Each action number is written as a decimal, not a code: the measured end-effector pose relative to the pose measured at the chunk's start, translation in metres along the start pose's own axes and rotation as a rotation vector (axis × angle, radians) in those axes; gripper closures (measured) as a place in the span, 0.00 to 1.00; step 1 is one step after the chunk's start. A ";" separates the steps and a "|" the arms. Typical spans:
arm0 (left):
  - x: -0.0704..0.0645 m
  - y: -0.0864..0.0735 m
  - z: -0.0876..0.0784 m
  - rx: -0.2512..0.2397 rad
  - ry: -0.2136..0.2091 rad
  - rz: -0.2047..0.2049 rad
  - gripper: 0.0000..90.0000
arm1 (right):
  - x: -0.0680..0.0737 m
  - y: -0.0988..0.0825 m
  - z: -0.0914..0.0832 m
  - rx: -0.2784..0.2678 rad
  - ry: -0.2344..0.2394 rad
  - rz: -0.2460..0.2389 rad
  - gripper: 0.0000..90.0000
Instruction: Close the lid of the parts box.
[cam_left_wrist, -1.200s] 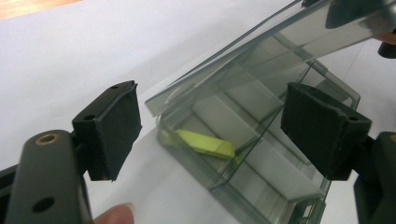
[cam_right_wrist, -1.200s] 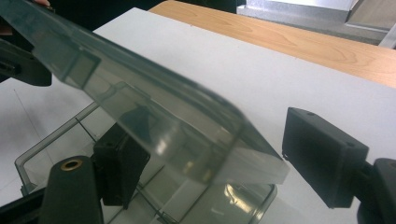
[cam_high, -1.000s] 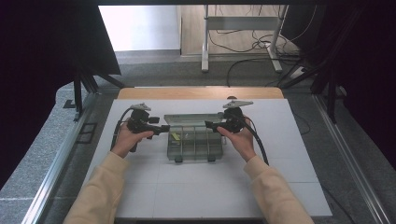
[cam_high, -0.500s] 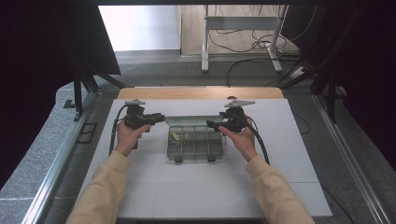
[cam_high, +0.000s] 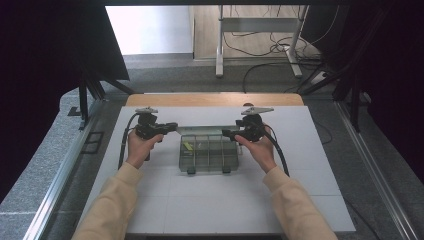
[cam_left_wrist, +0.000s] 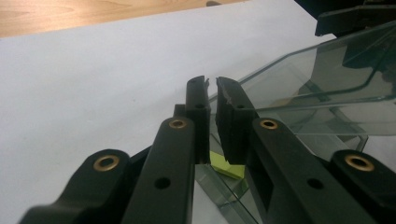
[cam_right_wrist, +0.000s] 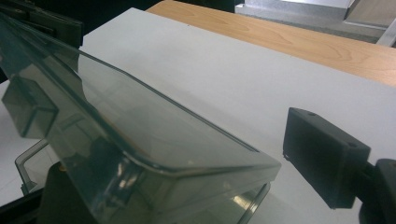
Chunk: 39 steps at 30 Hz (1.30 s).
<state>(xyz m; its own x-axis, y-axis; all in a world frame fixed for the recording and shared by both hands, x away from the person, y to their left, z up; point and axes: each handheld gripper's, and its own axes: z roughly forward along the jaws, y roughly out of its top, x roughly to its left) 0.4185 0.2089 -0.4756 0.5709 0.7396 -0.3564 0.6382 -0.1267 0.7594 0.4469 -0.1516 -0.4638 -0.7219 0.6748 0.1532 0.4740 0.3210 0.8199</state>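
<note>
Clear organizer box (cam_high: 209, 152), no readable labels, left tool (cam_left_wrist: 212, 100) just clenched empty, right tool (cam_high: 231, 134) spread around lid (cam_right_wrist: 154, 135).

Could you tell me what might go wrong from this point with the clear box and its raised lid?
1. The left gripper jaws have just been closing and appear to pinch only a corner of the thin lid; it could slip free and drop.
2. The right gripper jaws stand open around the lid's other end, so a one-sided pull might twist it.
3. Tugging the lid could drag the box and shake the yellow piece inside.
</note>
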 end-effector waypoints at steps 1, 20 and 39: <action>0.000 0.000 0.000 0.003 -0.002 0.000 0.93 | 0.000 0.000 0.000 0.000 0.000 0.000 0.26; -0.001 -0.001 0.003 0.015 -0.019 -0.003 0.94 | -0.014 0.001 -0.008 0.173 -0.002 0.021 0.25; -0.003 -0.002 0.007 0.020 -0.038 -0.003 0.93 | -0.021 -0.004 -0.036 0.262 -0.027 -0.015 0.28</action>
<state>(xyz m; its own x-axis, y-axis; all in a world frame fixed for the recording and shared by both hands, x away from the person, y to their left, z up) 0.4192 0.2018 -0.4801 0.5875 0.7147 -0.3795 0.6500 -0.1375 0.7474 0.4421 -0.1909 -0.4504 -0.7180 0.6849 0.1241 0.5799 0.4900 0.6509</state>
